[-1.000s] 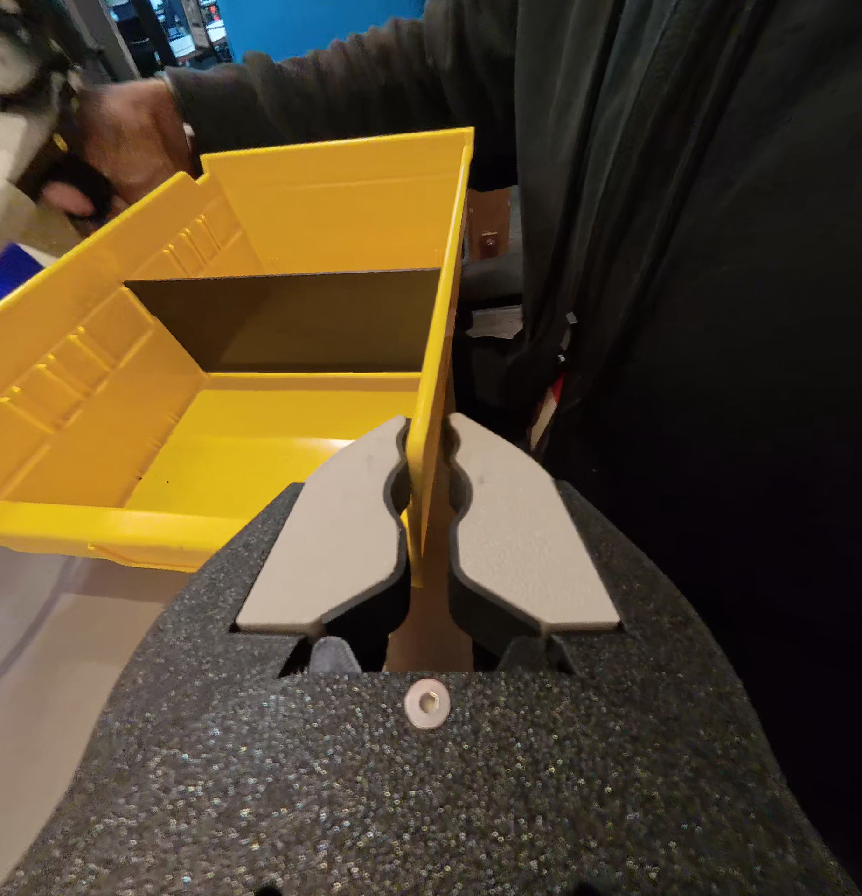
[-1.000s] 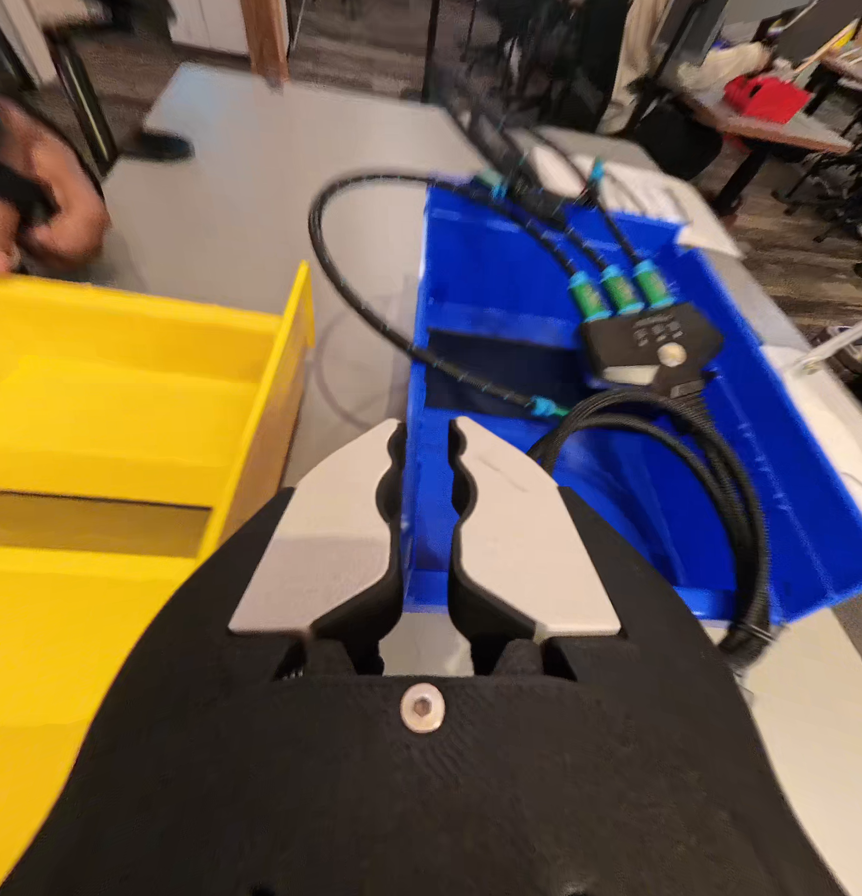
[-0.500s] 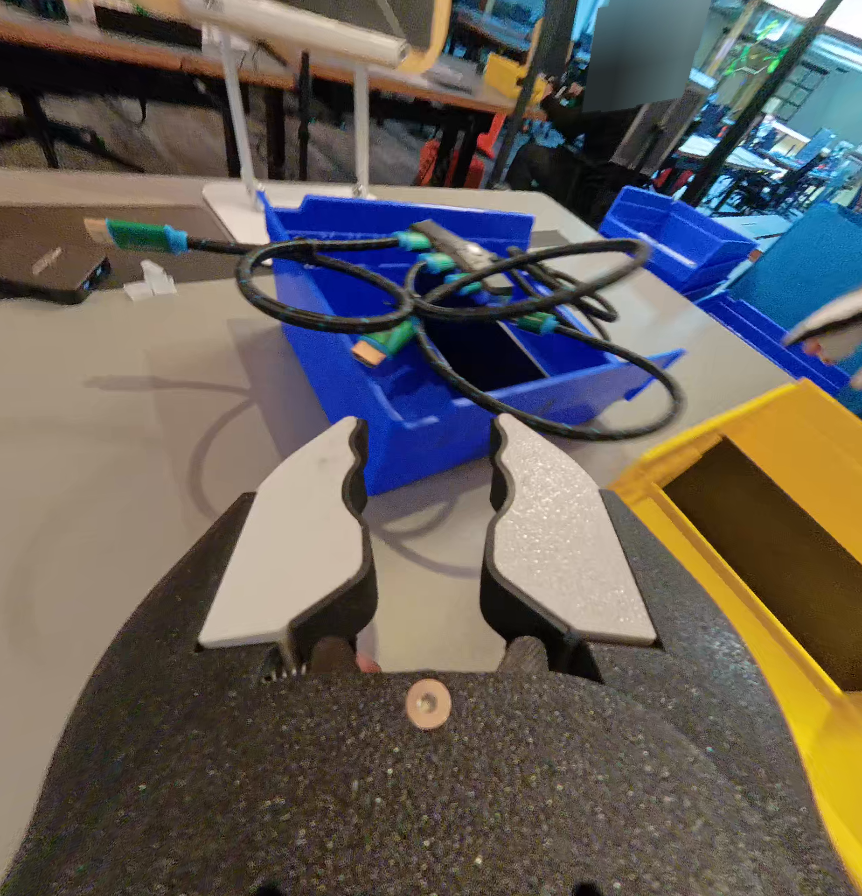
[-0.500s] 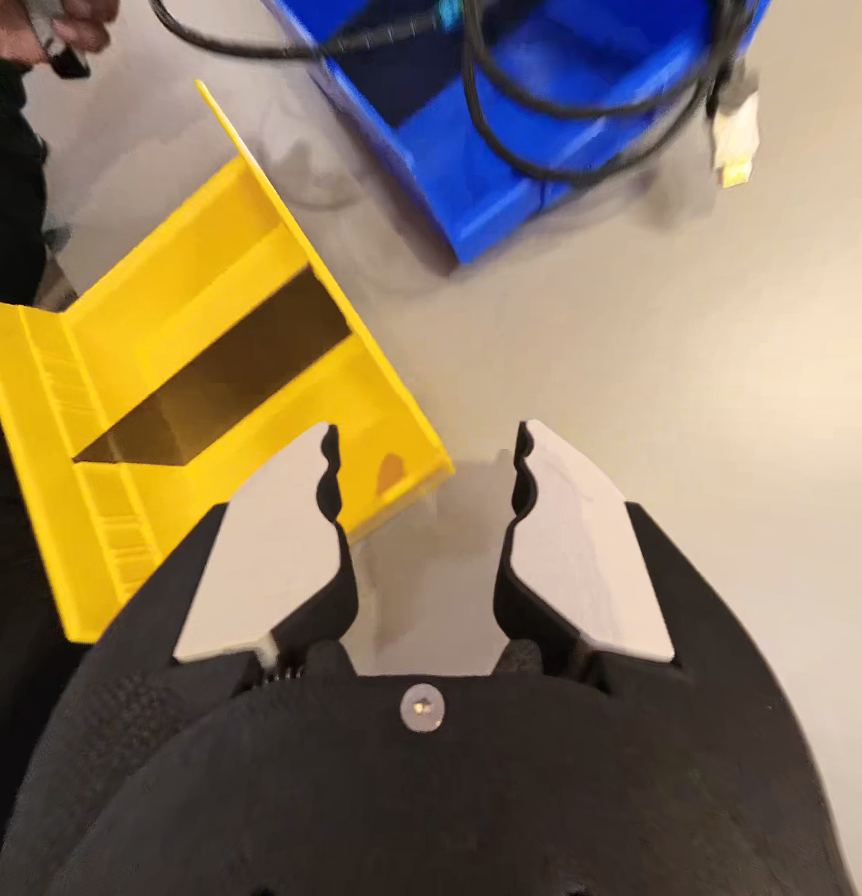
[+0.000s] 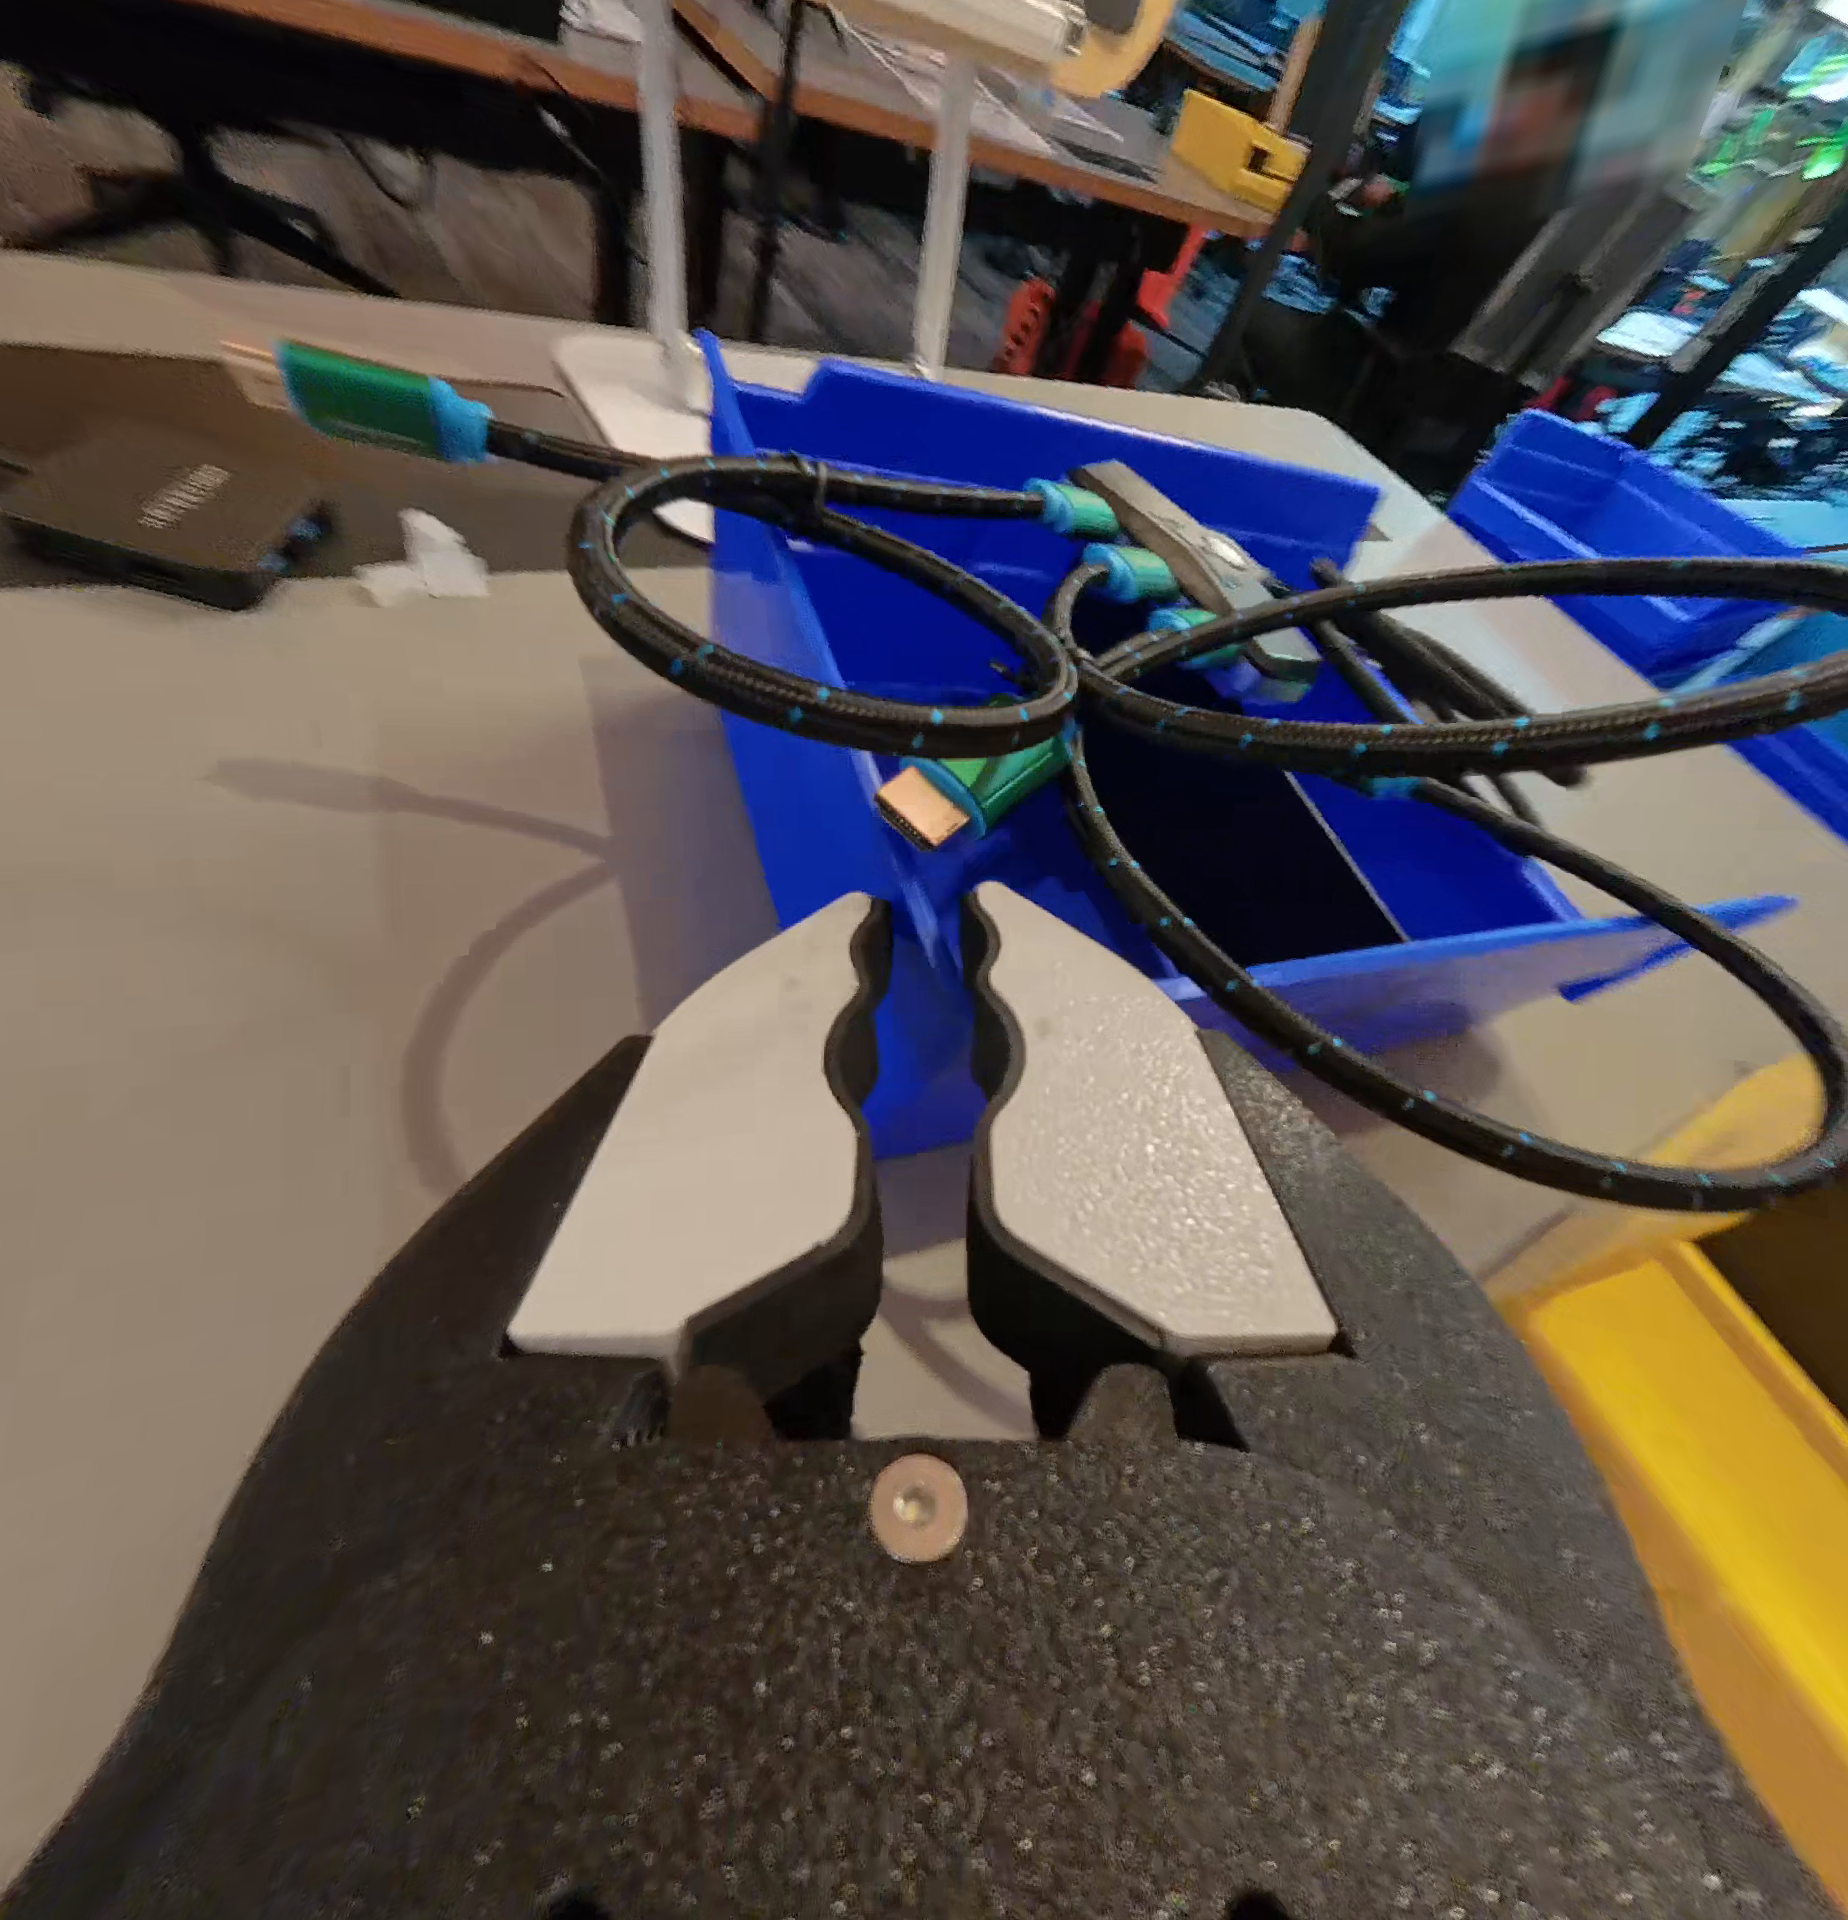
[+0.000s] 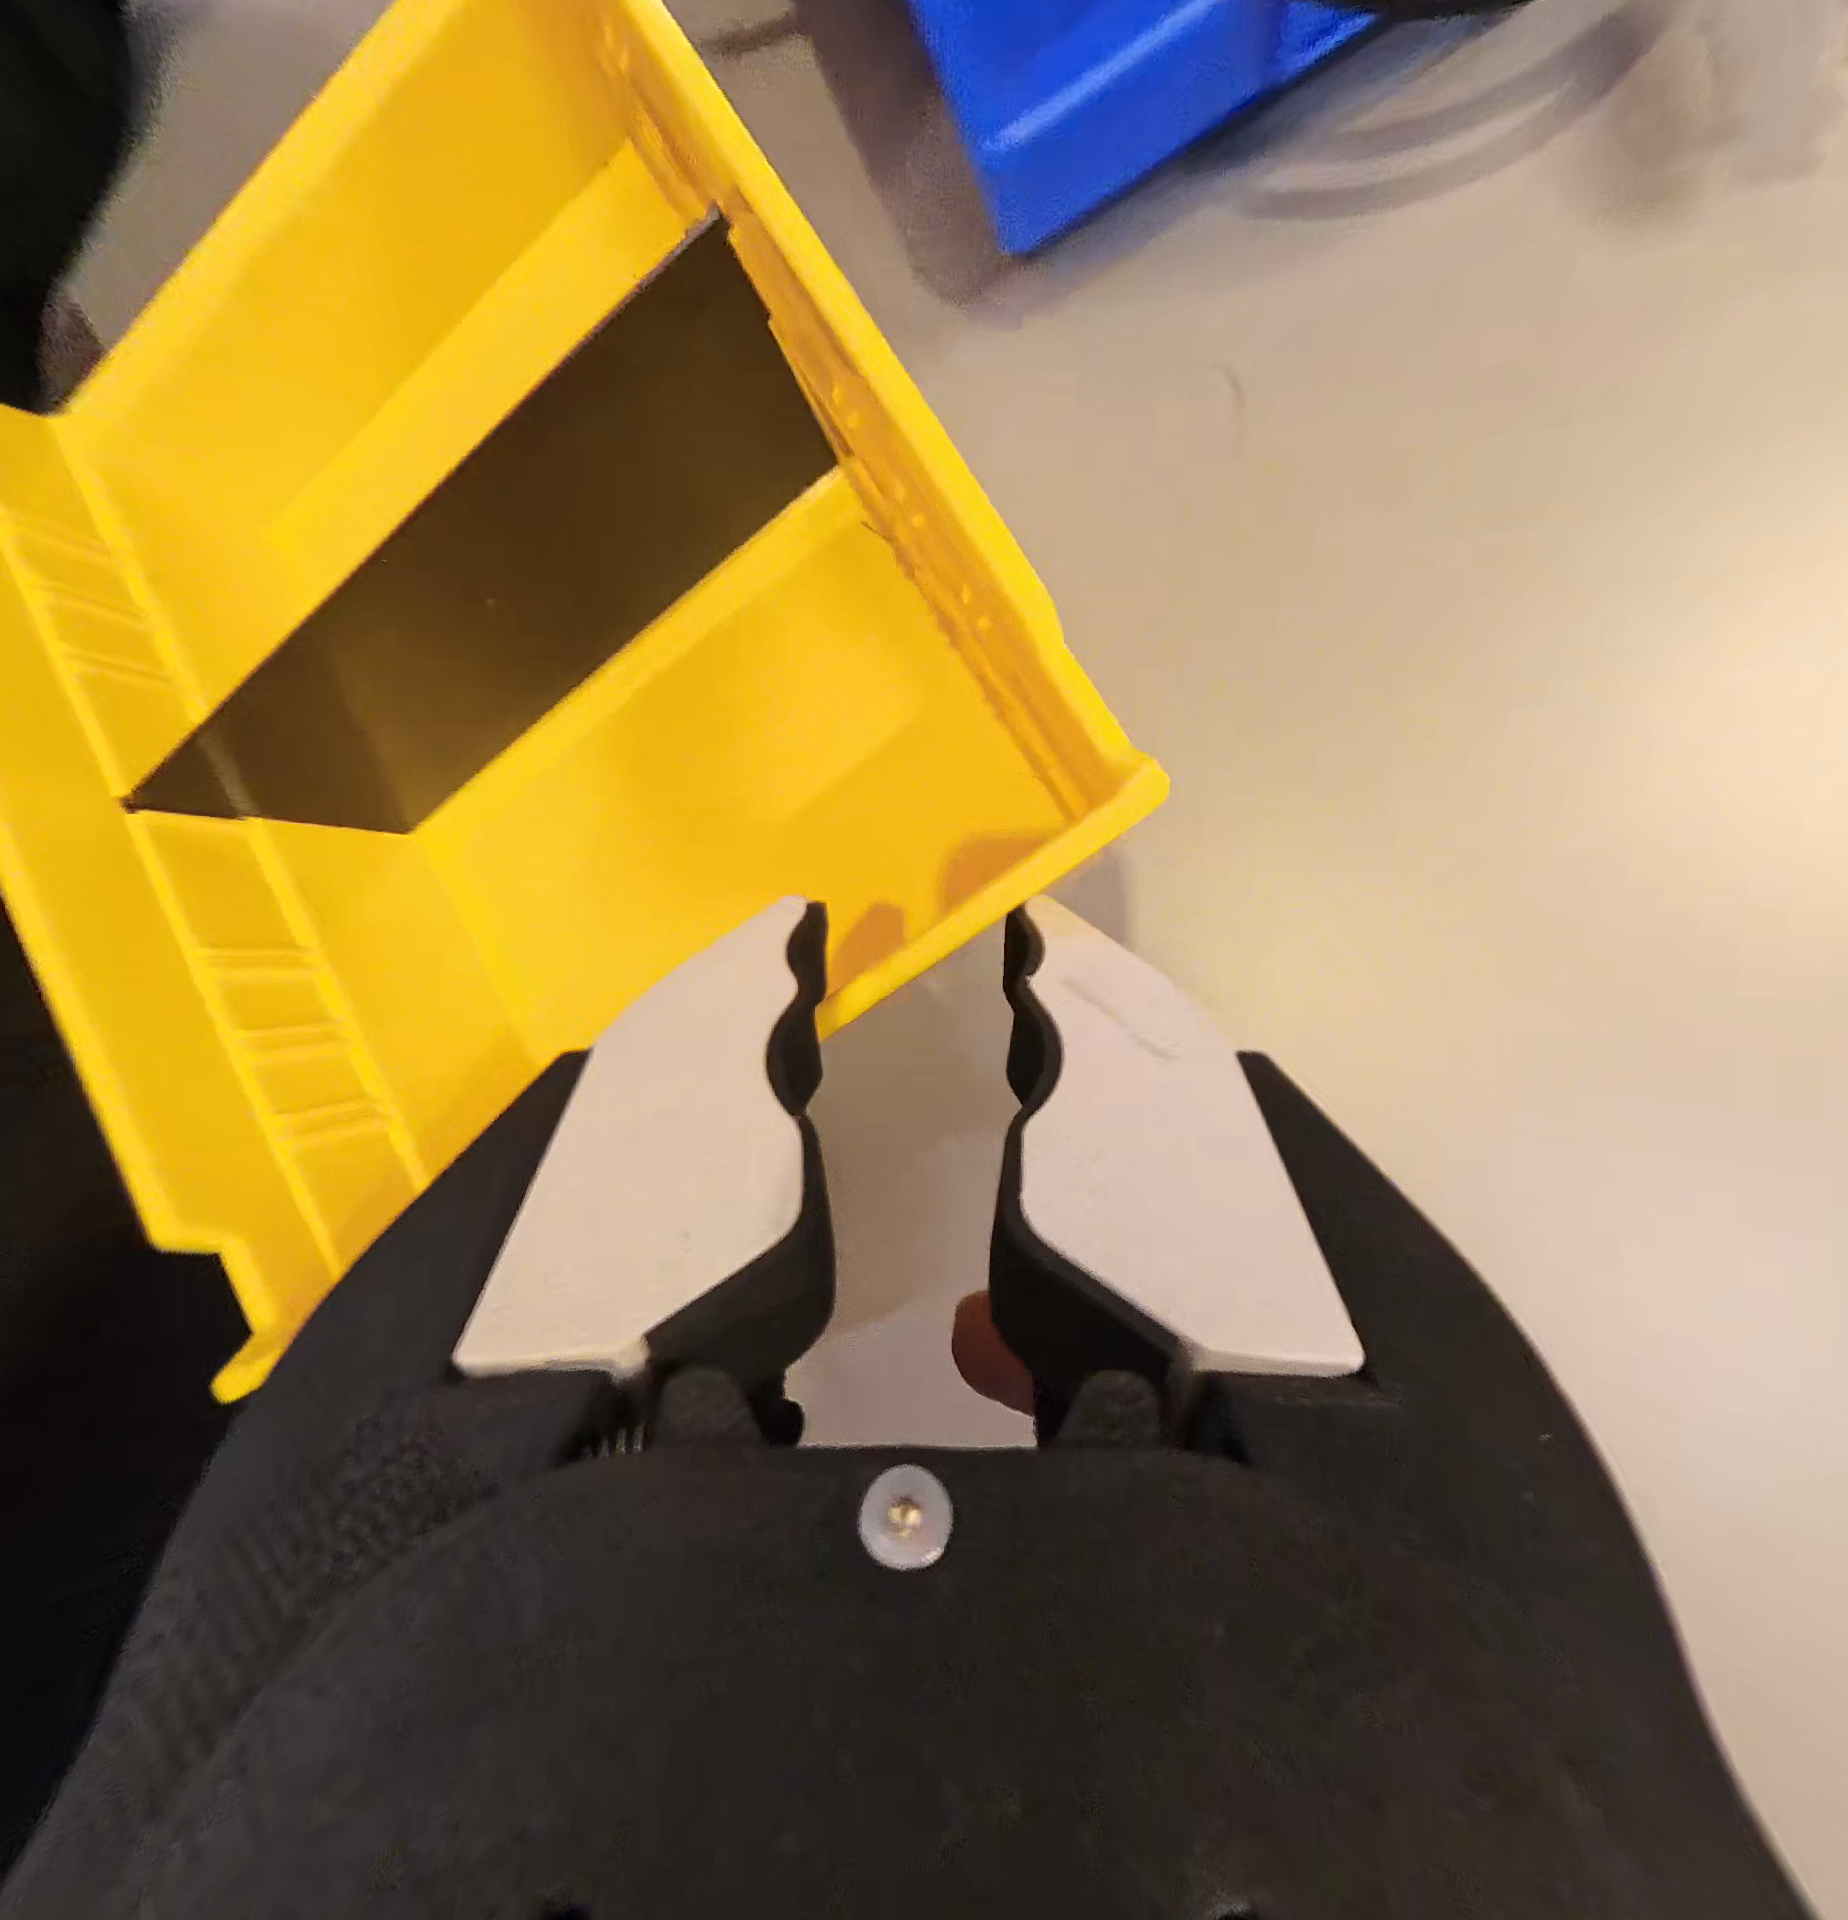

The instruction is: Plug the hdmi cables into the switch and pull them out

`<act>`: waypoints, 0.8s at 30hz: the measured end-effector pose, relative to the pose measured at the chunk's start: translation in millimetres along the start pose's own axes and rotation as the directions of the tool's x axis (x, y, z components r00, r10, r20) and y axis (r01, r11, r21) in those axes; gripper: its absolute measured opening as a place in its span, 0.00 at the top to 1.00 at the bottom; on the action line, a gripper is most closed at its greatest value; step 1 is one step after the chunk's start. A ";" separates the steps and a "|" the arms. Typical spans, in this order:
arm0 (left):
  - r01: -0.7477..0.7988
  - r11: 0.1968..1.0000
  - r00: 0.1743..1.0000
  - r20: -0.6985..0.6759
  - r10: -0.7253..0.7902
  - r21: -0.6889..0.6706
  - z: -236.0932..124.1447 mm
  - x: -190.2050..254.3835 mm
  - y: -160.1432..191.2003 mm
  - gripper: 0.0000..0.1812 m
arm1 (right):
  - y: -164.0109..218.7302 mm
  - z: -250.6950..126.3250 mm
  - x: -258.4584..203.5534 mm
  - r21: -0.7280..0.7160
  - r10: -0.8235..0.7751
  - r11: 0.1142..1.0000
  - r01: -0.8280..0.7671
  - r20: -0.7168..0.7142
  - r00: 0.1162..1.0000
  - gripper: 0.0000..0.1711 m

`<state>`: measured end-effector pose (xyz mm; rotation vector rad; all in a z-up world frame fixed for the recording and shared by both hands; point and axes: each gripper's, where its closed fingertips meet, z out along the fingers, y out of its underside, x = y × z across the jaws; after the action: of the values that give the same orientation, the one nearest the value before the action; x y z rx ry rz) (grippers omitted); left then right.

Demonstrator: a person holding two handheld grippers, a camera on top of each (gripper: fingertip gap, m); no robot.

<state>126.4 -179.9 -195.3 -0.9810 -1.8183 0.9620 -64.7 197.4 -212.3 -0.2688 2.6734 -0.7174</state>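
I am looking along the left gripper (image 5: 922,920), whose jaws are standing a narrow gap apart and grasping nothing, toward the blue bin (image 5: 816,821) on the grey worktop (image 5: 276,935). The switch (image 5: 1195,561) is lying across the bin with three green-collared hdmi cables (image 5: 795,707) seemingly plugged into it, while a loose plug (image 5: 951,795) is hanging at the near wall and another plug (image 5: 380,400) is sticking out to the left. The right gripper (image 6: 915,940) is hovering released and empty over the corner of the yellow bin (image 6: 224,1039). I am judging the work as barely begun: neither gripper is touching a cable, and the plugging and pulling are mostly ahead.
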 end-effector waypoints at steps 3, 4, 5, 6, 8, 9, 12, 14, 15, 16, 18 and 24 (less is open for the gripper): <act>-0.042 0.999 0.992 0.117 0.039 0.029 -13.3 -25.1 -4.8 0.96 | 2.2 -11.3 23.5 -0.068 -0.095 0.994 0.090 -0.080 0.992 0.82; -0.050 0.998 0.988 0.147 0.044 0.036 -18.7 -34.4 -5.9 0.97 | 4.3 -16.7 34.3 -0.107 -0.125 0.988 0.113 -0.117 0.985 0.82; -0.048 0.998 0.985 0.168 0.040 0.042 -24.6 -43.6 -6.8 0.98 | 6.0 -22.6 46.6 -0.145 -0.154 0.981 0.131 -0.160 0.975 0.82; -0.037 0.998 0.983 0.184 0.027 0.050 -30.7 -52.6 -7.6 0.97 | 7.1 -28.4 58.1 -0.181 -0.192 0.971 0.157 -0.198 0.961 0.82; -0.027 0.997 0.972 0.234 0.010 0.069 -44.3 -73.1 -9.3 0.98 | 9.6 -39.1 79.4 -0.262 -0.279 0.942 0.211 -0.256 0.926 0.83; -0.031 0.997 0.965 0.261 0.010 0.076 -51.4 -83.9 -10.2 0.97 | 10.6 -43.9 89.5 -0.304 -0.320 0.924 0.233 -0.278 0.906 0.83; -0.071 0.995 0.955 0.293 0.047 0.069 -72.4 -110.8 -11.0 0.97 | 8.5 -54.6 117.5 -0.414 -0.449 0.859 0.303 -0.323 0.833 0.84; -0.154 0.987 0.954 0.264 0.140 0.035 -85.5 -122.4 -9.2 0.97 | 0.0 -57.3 135.9 -0.449 -0.509 0.828 0.335 -0.352 0.785 0.84; -0.202 0.979 0.953 0.236 0.192 0.018 -91.6 -126.0 -7.9 0.97 | -5.6 -57.8 145.6 -0.459 -0.527 0.820 0.343 -0.371 0.765 0.85; -0.259 0.966 0.944 0.213 0.253 0.000 -97.5 -130.1 -6.8 0.97 | -11.9 -58.0 155.6 -0.465 -0.544 0.813 0.350 -0.392 0.742 0.85; -0.396 0.917 0.894 0.210 0.397 -0.051 -109.1 -144.0 -6.7 0.96 | -25.7 -58.1 176.2 -0.479 -0.575 0.800 0.361 -0.441 0.689 0.86; -0.486 0.809 0.760 0.297 0.578 -0.331 -147.9 -197.9 -16.7 0.93 | -64.7 -77.1 218.9 -0.380 -0.435 0.898 0.223 -0.690 0.578 0.83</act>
<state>324.5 -328.3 -188.4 -1.6197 -2.0498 1.3891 -289.7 117.3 -180.5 -0.6945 3.6173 -0.6947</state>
